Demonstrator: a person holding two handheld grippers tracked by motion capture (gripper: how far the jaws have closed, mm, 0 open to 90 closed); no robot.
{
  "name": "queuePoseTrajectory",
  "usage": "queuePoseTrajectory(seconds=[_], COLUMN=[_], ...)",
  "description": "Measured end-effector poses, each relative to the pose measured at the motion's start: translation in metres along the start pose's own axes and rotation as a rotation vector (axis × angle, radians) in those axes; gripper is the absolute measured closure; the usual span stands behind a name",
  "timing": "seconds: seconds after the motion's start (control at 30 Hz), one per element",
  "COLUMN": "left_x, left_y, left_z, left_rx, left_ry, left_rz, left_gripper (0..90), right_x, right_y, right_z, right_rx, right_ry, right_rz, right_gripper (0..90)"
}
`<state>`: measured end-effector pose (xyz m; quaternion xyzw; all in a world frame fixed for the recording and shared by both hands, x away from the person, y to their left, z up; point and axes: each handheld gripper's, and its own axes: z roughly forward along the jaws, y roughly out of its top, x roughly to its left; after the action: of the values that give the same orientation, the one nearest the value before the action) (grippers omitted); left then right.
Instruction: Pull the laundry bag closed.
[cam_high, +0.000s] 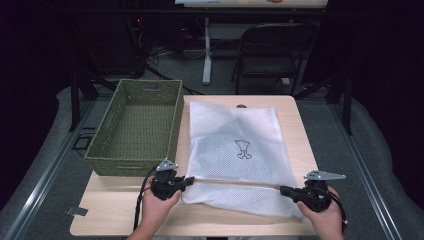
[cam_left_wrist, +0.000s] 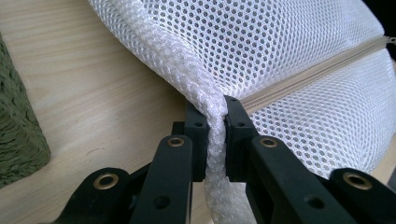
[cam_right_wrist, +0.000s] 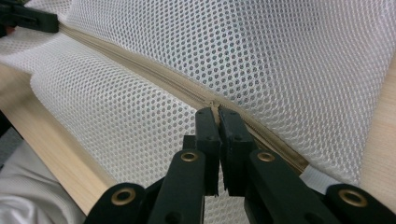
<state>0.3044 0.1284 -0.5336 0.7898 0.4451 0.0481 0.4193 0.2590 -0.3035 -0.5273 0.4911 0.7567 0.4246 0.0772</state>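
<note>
From the high view, I've got a white mesh bag (cam_high: 235, 155) lying flat on the bench (cam_high: 125, 205), just beside a green woven basket (cam_high: 137, 125) at its left. My left hand-held gripper (cam_high: 186, 181) sits at the bag's near left corner, the right hand-held gripper (cam_high: 284, 190) at the near right end, and a beige zipper (cam_high: 235, 182) runs taut between them.

On to the left gripper view: the jaws are pinched tight on the bag's thick rolled edge (cam_left_wrist: 187, 60), mesh bunched between the pads. The zipper (cam_left_wrist: 317, 70) runs off to the right, and the basket (cam_left_wrist: 18, 140) sits at the left edge.

Now the right gripper view: jaws closed nearly together right on the zipper (cam_right_wrist: 154, 77), at what looks like the slider, though it's too small for me to be sure. The left hand-held gripper (cam_right_wrist: 51, 23) shows far off at the top left corner.

My read on handling: this bag is light, soft and floppy, so it will sag and fold wherever it isn't held. The open mesh slips little but could snag. The corded edge and the zipper pull are the firm spots to grip; anchoring one corner keeps the zipper straight.
</note>
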Motion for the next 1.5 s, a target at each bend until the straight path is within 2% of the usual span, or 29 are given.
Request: queuePoseTrajectory(seconds=[0.17,0.2,0.3,0.53,0.63,0.77,0.83,0.87,0.93,1.03,1.1,1.5], left_x=[0.003,0.004,0.003,0.003,0.003,0.004,0.005,0.006,0.007,0.006,0.006,0.007], left_y=[-0.001,-0.001,-0.001,-0.002,-0.002,-0.002,-0.002,-0.002,-0.002,-0.003,-0.003,-0.008], left_z=[0.000,0.000,0.000,0.001,0.001,0.001,0.002,0.002,0.002,0.002,0.003,0.007], left_rx=[-0.001,0.001,0.005,-0.001,0.002,0.003,0.001,0.004,0.004,0.010,0.007,0.032], left_ry=[-0.002,-0.005,0.000,0.008,0.007,0.006,0.008,0.006,0.002,0.008,0.011,0.038], left_rz=[-0.017,-0.020,-0.010,-0.009,-0.008,-0.010,-0.014,-0.016,-0.014,-0.006,-0.011,-0.009], left_gripper=[83.0,83.0,83.0,82.9,82.8,82.7,82.7,82.7,82.6,82.4,81.7,73.1], right_x=[-0.002,-0.004,-0.008,-0.026,-0.031,-0.033,-0.032,-0.033,-0.037,-0.037,-0.036,-0.033], right_y=[-0.001,-0.002,-0.006,-0.019,-0.024,-0.024,-0.025,-0.025,-0.027,-0.026,-0.026,-0.027], right_z=[0.000,-0.001,-0.003,-0.013,-0.016,-0.016,-0.015,-0.015,-0.014,-0.014,-0.013,-0.005], right_rx=[0.004,0.007,0.009,0.019,0.014,0.020,0.037,0.039,0.030,0.036,0.034,0.053], right_ry=[-0.007,-0.008,-0.022,-0.065,-0.069,-0.083,-0.118,-0.120,-0.097,-0.103,-0.108,-0.112], right_rz=[0.003,0.016,0.020,0.080,0.104,0.102,0.084,0.086,0.117,0.117,0.098,0.082], right_gripper=[87.1,87.1,87.1,87.1,87.1,87.1,87.1,87.1,87.1,87.0,87.0,86.8])
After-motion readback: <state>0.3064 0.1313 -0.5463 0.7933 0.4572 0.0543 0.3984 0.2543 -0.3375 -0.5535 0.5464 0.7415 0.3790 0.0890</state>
